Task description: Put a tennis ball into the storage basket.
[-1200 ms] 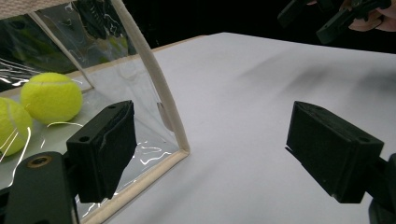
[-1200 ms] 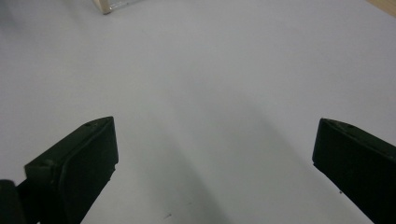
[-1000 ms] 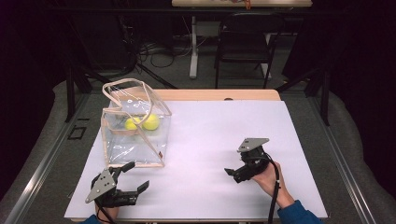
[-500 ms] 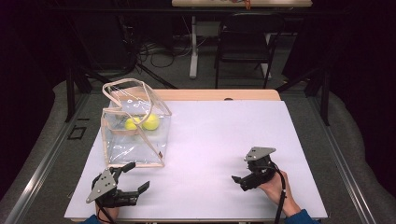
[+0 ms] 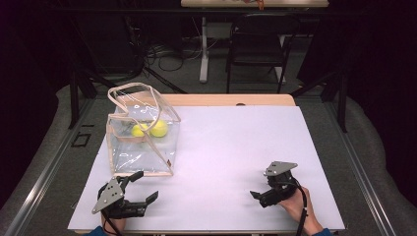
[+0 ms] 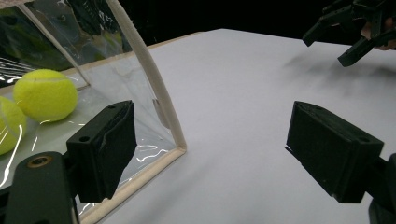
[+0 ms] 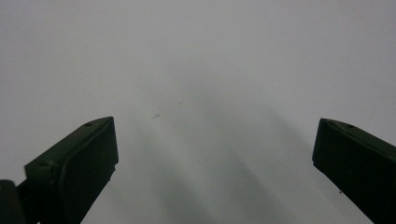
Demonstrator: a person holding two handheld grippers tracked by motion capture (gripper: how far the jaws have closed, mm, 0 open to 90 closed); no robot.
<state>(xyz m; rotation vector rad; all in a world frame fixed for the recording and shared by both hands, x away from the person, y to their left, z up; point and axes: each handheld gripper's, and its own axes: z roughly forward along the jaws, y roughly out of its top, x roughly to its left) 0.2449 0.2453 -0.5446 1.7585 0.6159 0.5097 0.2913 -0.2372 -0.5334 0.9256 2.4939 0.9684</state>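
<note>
My left gripper [image 5: 142, 186] released, jaws wide, just beside near corner of clear bag [image 5: 142, 147]; two tennis balls [image 5: 151, 129] inside bag at table's [image 5: 236, 142] left. My right gripper [image 5: 259, 195] released too, low over bare white table, well apart from bag

Count on the worktop [image 5: 221, 147]: one clear bag [image 5: 140, 135] at ten o'clock holding two tennis balls [image 5: 159, 128], plus two tongs, left [image 5: 142, 187] at seven o'clock, right [image 5: 256, 195] at five o'clock.

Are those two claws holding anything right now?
No. The left gripper and right gripper are both open and empty, near the clear bag.
</note>
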